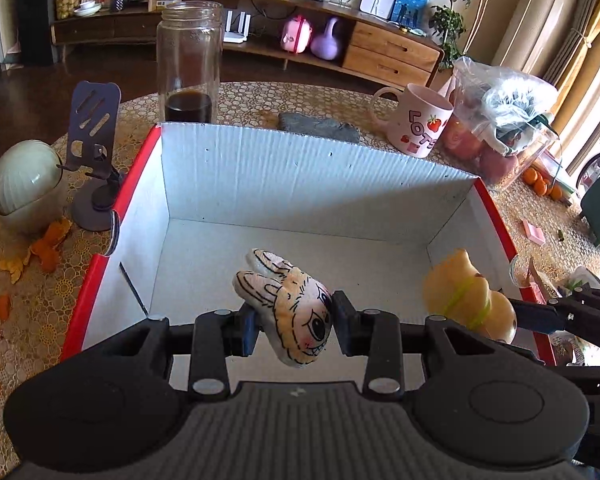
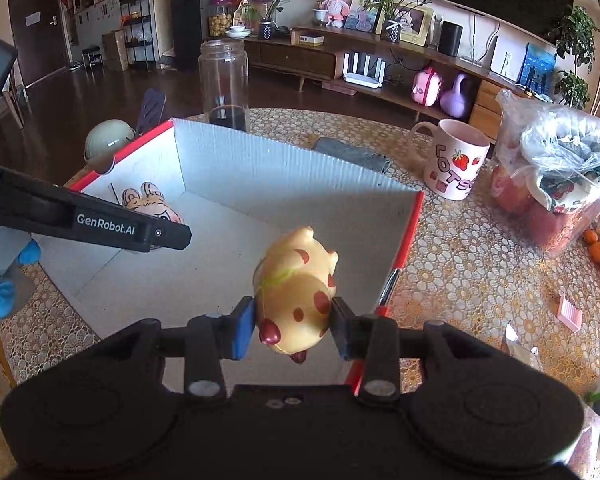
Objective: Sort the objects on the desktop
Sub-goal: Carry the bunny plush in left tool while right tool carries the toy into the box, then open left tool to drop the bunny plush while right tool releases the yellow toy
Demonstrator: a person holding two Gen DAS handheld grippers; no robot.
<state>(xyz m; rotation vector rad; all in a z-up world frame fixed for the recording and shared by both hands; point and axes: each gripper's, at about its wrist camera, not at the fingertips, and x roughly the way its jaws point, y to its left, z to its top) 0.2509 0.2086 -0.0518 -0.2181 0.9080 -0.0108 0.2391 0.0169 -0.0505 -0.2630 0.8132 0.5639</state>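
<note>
Hovering inside the red-edged box (image 1: 300, 184), each hand-held gripper clamps a toy, bare floor below, walls apart.

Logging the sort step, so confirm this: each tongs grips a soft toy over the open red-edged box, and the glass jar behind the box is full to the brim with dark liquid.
One error: the glass jar holds dark liquid only near its bottom; most of it is empty, as the left wrist view shows. The rest stands: the left tongs grip the rabbit toy, the right tongs grip the spotted yellow toy, both over the open box.
</note>
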